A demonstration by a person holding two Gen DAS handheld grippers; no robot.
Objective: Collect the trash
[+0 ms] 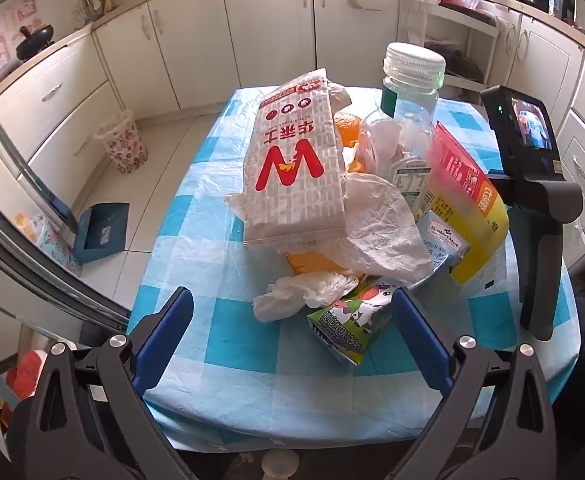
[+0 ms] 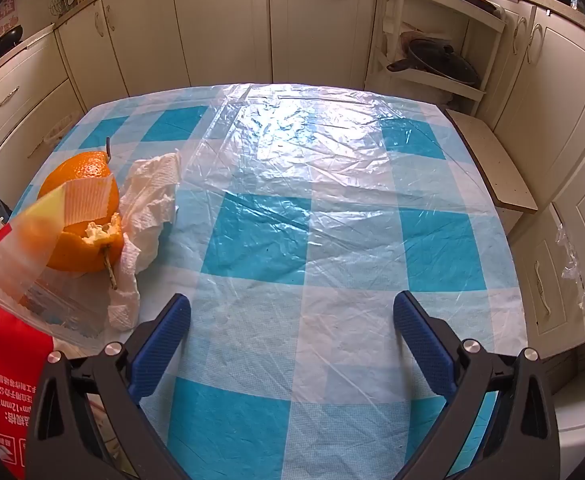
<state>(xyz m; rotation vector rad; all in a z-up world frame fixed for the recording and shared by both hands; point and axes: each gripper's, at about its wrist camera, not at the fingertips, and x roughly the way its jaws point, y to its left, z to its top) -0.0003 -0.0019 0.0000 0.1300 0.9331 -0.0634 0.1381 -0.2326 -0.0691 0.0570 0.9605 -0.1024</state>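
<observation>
While the trash pile point(image 1: 344, 184) sits untouched on the table point(image 1: 220, 320), nothing looks collected. Left claw point(image 1: 292, 336) and right claw point(image 2: 292, 340) both gape wide, empty.

bottle point(image 1: 408, 120): 1 | paper bag point(image 1: 292, 164): 1 | milk carton point(image 1: 352, 320): 1 | waste bin point(image 1: 122, 146): 1

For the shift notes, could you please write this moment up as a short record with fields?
setting: kitchen, table under a blue-checked plastic cover
trash pile: paper bag, bottle, yellow box, milk carton, tissues, orange peel
bin: patterned basket on the floor by the cabinets
left gripper: open, holding nothing, facing the pile, carton nearest
right gripper: open, holding nothing, over bare cover, peel to its left
collected so far: nothing in either gripper
</observation>
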